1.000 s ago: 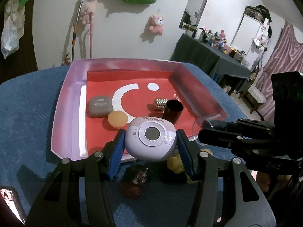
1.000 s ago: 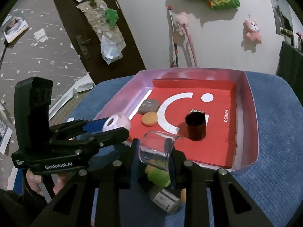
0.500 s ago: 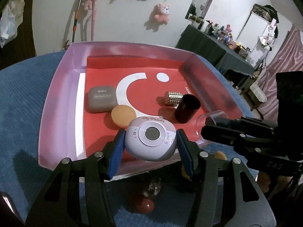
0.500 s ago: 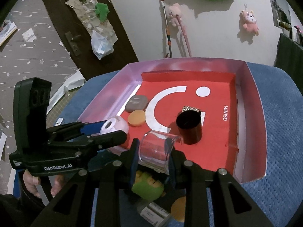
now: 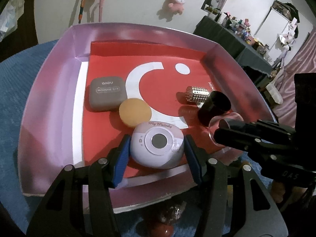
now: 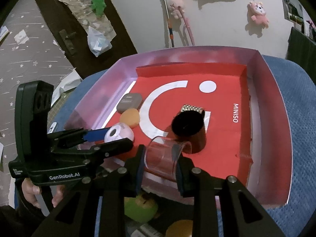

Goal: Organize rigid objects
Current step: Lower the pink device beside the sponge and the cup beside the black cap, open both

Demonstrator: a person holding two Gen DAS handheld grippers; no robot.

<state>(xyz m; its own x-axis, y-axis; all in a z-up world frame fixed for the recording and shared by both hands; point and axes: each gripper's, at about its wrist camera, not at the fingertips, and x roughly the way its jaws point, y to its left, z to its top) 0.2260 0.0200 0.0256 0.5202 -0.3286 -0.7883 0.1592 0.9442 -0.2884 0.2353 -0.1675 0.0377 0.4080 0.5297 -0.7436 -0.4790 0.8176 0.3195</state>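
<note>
The lilac My Melody device [image 5: 158,148] is clamped between the blue pads of the left gripper [image 5: 157,154], over the near edge of the pink box [image 5: 49,102]. The clear cup [image 6: 164,156] is gripped sideways by the right gripper [image 6: 160,169], its mouth turned toward the black cylinder [image 6: 189,130] at 1 o'clock. Free red floor is seen at 12 o'clock of the left jaws, short of the orange puck [image 5: 135,112]; the release is judged to depend on that gap.
</note>
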